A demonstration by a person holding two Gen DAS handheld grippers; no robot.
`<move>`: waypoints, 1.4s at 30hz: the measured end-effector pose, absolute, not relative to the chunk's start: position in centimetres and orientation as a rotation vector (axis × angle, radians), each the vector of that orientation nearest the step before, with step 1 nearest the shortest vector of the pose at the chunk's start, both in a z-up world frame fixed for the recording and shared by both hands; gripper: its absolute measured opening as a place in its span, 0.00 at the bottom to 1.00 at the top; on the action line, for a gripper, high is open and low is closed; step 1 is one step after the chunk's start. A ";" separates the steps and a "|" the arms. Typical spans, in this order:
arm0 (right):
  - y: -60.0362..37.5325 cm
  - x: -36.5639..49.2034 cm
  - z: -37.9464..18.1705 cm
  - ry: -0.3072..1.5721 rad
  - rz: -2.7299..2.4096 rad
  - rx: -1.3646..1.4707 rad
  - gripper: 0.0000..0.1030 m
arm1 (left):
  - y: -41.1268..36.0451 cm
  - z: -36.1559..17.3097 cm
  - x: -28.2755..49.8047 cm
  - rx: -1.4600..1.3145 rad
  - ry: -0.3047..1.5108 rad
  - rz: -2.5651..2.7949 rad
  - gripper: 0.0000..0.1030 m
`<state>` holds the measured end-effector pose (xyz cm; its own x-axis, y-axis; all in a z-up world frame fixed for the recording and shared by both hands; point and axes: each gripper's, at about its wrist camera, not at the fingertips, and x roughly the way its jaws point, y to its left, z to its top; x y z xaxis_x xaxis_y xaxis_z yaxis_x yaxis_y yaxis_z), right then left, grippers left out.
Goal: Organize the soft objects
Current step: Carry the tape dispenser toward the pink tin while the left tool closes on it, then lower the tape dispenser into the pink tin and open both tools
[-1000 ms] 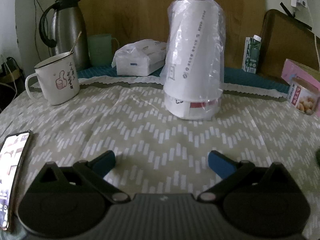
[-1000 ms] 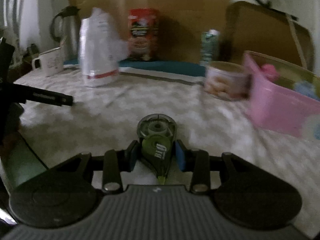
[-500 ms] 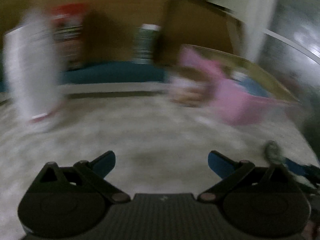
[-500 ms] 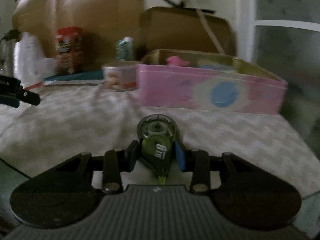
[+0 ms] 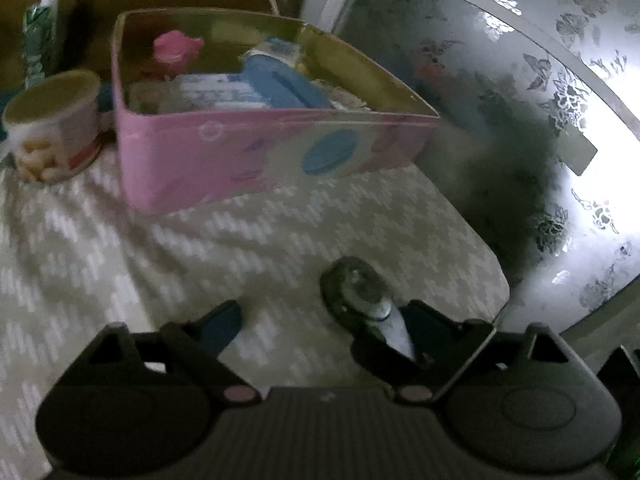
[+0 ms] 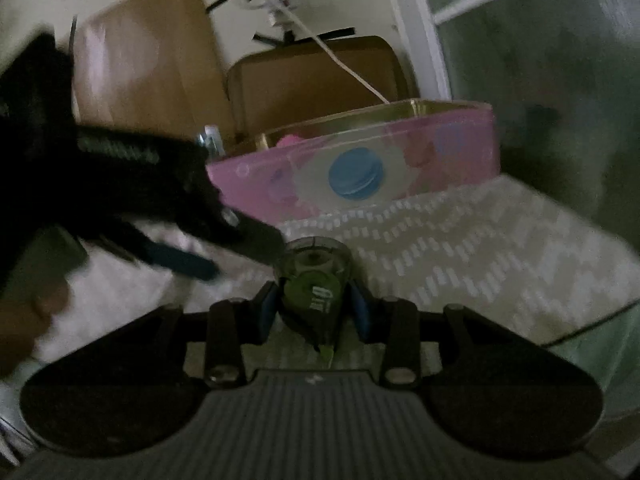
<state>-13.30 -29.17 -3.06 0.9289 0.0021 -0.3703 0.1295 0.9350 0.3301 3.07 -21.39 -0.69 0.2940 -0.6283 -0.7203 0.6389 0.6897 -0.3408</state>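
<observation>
My right gripper (image 6: 314, 300) is shut on a green correction tape dispenser (image 6: 314, 276) and holds it above the patterned tablecloth. The dispenser also shows in the left wrist view (image 5: 356, 284), between my open left gripper's fingers (image 5: 324, 320), close to the right one. The left gripper shows in the right wrist view (image 6: 180, 260), just left of the dispenser. A pink open tin box (image 5: 256, 152) stands beyond, holding a pink soft toy (image 5: 176, 46), a blue item (image 5: 276, 84) and packets. The box also shows in the right wrist view (image 6: 360, 172).
A round snack tin (image 5: 52, 132) stands left of the pink box, with a green carton (image 5: 38, 36) behind it. The table's right corner (image 5: 492, 272) is close, with a frosted glass door (image 5: 560, 100) beyond. A brown board (image 6: 312, 76) leans behind the box.
Both grippers swung right, from the wrapped white roll and mug toward the pink box. The left gripper came in beside the dispenser held by the right gripper.
</observation>
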 end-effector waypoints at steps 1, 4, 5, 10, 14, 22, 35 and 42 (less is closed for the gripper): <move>-29.6 -13.5 -3.1 0.373 -0.048 0.402 0.40 | -21.6 -0.7 3.0 0.022 0.945 -0.845 0.72; -30.3 -13.8 -3.2 0.339 0.011 0.511 0.40 | -22.0 -0.3 2.7 0.010 0.923 -0.863 0.48; -30.3 -13.8 -3.1 0.335 0.016 0.525 0.40 | -22.0 0.1 2.9 0.001 0.915 -0.874 0.44; -30.0 -12.7 -0.8 0.276 0.002 0.452 0.40 | -22.1 4.0 3.3 -0.014 0.778 -0.889 0.42; -30.4 -9.9 2.6 0.205 -0.010 0.359 0.40 | -23.2 6.9 5.8 -0.016 0.720 -0.889 0.42; -33.1 1.0 3.7 0.270 -0.013 0.250 0.41 | -26.3 5.9 13.9 0.059 0.696 -0.714 0.51; -32.4 0.0 2.7 0.249 -0.118 0.289 0.45 | -22.0 8.0 11.4 0.130 0.570 -0.529 0.77; -29.7 -7.8 3.5 0.166 -0.192 0.406 0.57 | -18.8 8.4 4.4 0.234 0.466 -0.463 0.93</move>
